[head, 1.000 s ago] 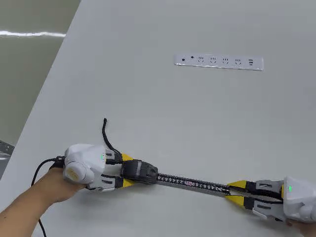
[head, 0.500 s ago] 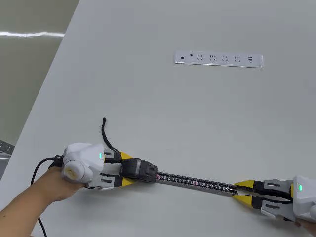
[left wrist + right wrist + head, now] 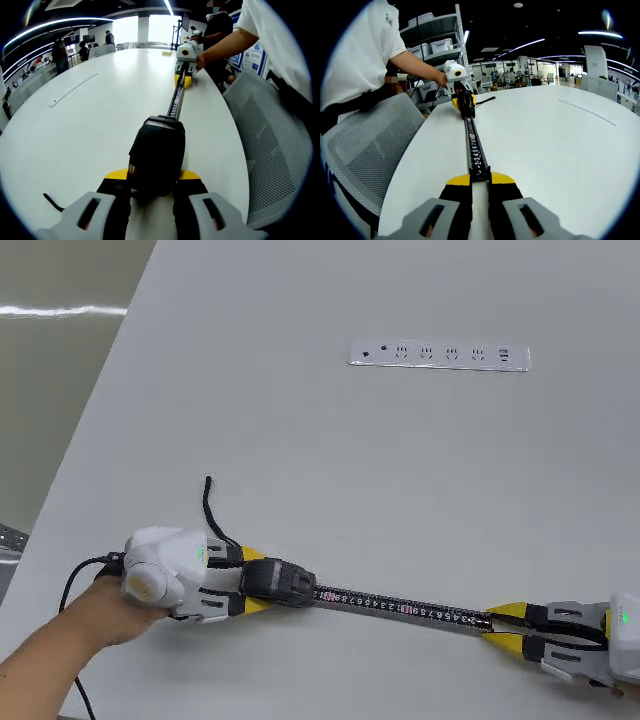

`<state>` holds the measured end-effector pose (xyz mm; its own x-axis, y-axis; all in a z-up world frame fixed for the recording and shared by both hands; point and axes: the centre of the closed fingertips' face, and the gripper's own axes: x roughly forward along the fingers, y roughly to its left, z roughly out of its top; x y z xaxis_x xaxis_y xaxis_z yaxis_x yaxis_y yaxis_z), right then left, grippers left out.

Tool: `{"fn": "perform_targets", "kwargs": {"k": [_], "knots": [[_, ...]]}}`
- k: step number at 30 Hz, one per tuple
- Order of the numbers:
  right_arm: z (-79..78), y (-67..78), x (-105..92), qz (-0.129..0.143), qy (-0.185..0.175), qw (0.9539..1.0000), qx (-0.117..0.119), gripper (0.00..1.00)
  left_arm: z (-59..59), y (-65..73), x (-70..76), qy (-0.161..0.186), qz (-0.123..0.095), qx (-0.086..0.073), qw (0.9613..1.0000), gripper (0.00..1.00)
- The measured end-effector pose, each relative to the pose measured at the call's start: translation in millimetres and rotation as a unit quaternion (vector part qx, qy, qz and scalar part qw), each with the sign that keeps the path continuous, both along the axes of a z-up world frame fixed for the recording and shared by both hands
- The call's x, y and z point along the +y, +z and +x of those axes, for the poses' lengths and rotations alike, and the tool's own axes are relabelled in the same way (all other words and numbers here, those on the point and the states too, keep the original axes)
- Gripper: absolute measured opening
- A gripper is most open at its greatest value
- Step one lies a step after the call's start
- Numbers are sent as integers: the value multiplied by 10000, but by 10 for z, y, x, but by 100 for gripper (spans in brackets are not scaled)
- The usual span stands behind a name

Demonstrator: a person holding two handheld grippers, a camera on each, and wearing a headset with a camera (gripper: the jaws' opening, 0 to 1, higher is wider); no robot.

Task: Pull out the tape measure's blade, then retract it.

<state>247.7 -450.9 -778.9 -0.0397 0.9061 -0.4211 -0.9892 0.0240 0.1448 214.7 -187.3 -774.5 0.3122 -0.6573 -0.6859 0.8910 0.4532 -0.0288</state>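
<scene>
A black tape measure case (image 3: 280,584) lies on the white table near its front edge, and my left gripper (image 3: 252,582) is shut on it; the case (image 3: 157,155) fills the space between the yellow-tipped jaws in the left gripper view. Its black blade (image 3: 400,606) with white numbers runs right along the table to my right gripper (image 3: 500,625), which is shut on the blade's end. In the right gripper view the blade (image 3: 472,147) stretches away from my right gripper (image 3: 479,179) to the case (image 3: 465,100) and the left gripper (image 3: 455,75).
A white power strip (image 3: 438,355) lies flat on the table farther back. A black cord (image 3: 212,508) curls behind the left gripper. A grey mesh chair (image 3: 365,150) stands at the table's near edge. The table's left edge (image 3: 90,410) drops to the floor.
My right gripper has moved right with the blade's end, and more blade has come out of the case. The left gripper and case have stayed about where they were.
</scene>
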Motion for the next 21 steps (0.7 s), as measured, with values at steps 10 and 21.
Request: {"fn": "perform_targets", "kwargs": {"k": [10, 21], "knots": [[0, -3, -69, 16, -4, 10000, 44, 7, 4, -3, 1, 12, 7, 12, 10000, 28], [14, 19, -135, 84, -87, 9999, 64, 7, 3, -4, 0, 25, 36, 19, 10000, 28]]}}
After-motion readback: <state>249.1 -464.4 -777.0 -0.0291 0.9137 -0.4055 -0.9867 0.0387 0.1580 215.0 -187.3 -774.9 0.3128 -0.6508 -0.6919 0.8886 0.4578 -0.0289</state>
